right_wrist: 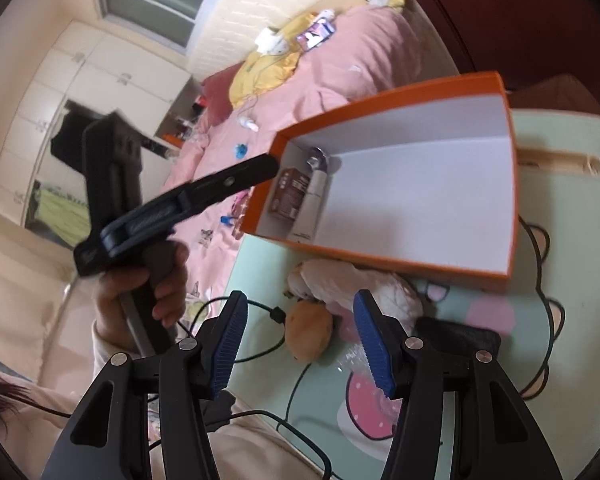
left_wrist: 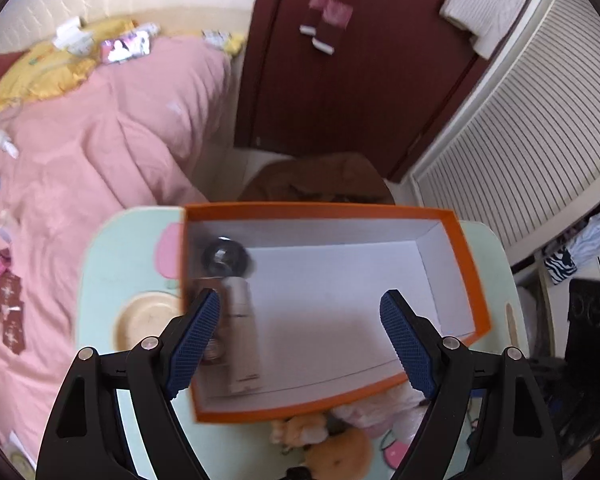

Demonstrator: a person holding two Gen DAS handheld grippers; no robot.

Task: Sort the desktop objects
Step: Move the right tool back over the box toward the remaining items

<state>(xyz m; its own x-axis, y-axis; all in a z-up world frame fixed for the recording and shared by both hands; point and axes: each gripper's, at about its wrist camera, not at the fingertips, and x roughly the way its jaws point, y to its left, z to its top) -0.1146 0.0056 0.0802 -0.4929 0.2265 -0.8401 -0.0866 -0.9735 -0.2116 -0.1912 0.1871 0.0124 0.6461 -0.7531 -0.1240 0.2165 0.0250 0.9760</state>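
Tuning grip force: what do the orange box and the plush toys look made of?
Orange box: likely matte cardboard, with thin flat walls, crisp folds and a white inside. Plush toys: soft fuzzy fabric, with rounded, squashed shapes.

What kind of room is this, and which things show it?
Most likely a bedroom at home. A bed with a pink quilt stands beside the small table, and cream wardrobes line the far wall.

An orange box (left_wrist: 466, 264) with white inside sits on a mint-green table (left_wrist: 100, 276) beside a pink quilt (left_wrist: 100, 152).
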